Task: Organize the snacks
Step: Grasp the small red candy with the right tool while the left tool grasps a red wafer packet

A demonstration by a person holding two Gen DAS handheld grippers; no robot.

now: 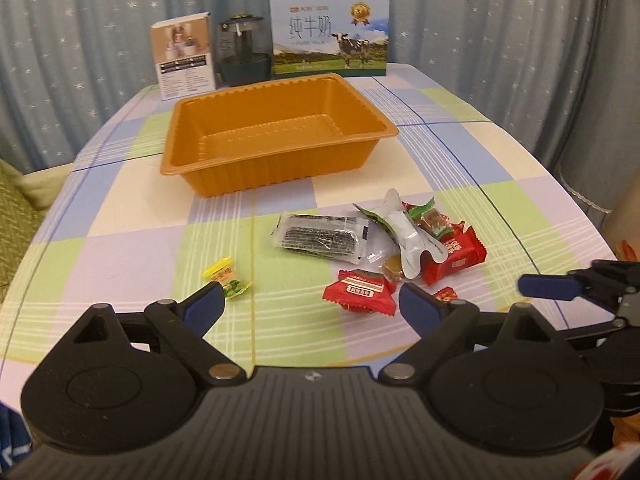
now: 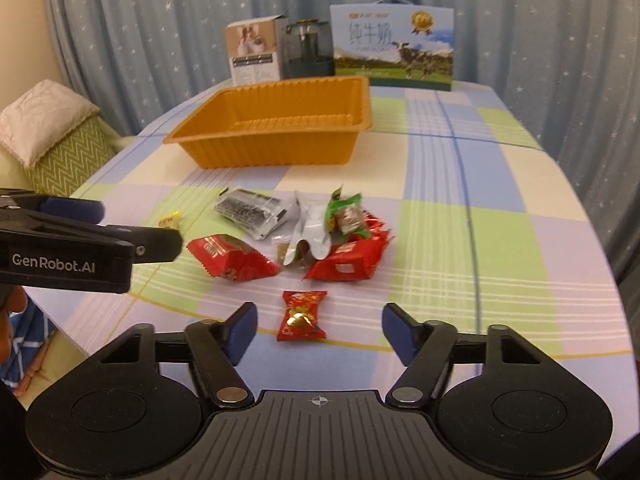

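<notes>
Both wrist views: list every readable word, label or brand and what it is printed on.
"GenRobot.AI": side of the left gripper.
"纯牛奶" and "PURE MILK": front of the milk carton.
Small box beside the carton: print too small to read.
Red snack packets: characters blurred, unreadable.

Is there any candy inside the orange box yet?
No, the orange tray shows only its bare ribbed floor, and the snacks, such as the red packet, lie on the tablecloth in front of it.
</notes>
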